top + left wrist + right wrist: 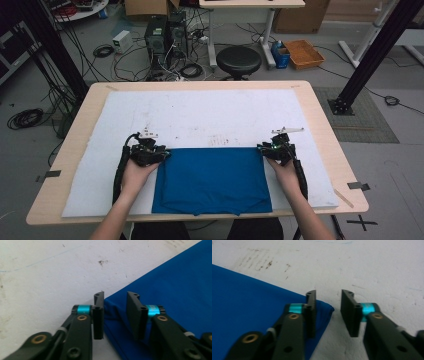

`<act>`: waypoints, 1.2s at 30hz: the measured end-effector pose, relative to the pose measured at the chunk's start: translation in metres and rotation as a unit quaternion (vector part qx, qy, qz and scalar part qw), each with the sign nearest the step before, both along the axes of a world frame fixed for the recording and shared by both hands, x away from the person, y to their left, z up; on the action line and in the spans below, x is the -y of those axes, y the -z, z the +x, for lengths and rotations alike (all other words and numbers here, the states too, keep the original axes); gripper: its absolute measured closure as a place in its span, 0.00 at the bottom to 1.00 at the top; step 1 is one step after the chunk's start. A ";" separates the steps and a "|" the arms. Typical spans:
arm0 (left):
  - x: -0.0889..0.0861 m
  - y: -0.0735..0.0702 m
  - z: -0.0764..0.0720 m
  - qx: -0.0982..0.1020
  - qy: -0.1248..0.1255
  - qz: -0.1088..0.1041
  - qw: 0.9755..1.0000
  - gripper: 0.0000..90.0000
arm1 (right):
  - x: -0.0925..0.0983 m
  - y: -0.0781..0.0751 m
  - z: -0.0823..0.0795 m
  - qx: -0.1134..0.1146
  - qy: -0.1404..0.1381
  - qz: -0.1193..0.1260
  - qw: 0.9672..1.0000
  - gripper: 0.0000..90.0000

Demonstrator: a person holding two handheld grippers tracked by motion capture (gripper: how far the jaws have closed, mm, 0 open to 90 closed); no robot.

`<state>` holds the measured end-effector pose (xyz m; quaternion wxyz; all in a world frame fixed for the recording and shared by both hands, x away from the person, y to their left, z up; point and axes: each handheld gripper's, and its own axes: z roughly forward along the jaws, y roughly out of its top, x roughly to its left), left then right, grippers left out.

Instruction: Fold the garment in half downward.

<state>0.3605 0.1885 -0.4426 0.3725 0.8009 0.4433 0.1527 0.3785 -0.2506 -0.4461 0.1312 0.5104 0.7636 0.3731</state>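
My left gripper (115, 315) sits at the far left corner of the folded blue cloth (212, 177), jaws apart with that corner lying loose between them, while my right gripper (328, 313) straddles the far right corner the same way, jaws parted and not pinching. The cloth lies flat at the near edge of the white mat (200, 115) on the wooden table (325, 135); beyond stands a black stool (239, 60)
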 end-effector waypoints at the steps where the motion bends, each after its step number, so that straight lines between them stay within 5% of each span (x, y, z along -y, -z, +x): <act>1: 0.001 0.001 -0.001 0.006 0.002 0.002 1.000 0.85 | 0.000 0.001 0.000 0.001 -0.005 0.000 1.000 0.87; 7: 0.002 0.001 -0.002 0.009 0.006 0.001 1.000 0.94 | -0.001 -0.001 -0.003 0.015 -0.015 -0.012 1.000 0.96; 20: 0.009 -0.006 0.025 0.032 0.007 0.018 0.999 0.94 | 0.002 -0.007 0.019 0.032 -0.013 -0.024 0.999 0.96; 28: 0.010 -0.007 0.025 0.045 0.004 0.017 0.999 0.93 | 0.001 -0.009 0.019 0.051 -0.012 -0.034 0.998 0.92; 36: 0.009 -0.024 0.010 0.089 0.005 0.001 0.996 0.55 | 0.007 -0.021 0.006 0.084 -0.013 -0.038 0.996 0.73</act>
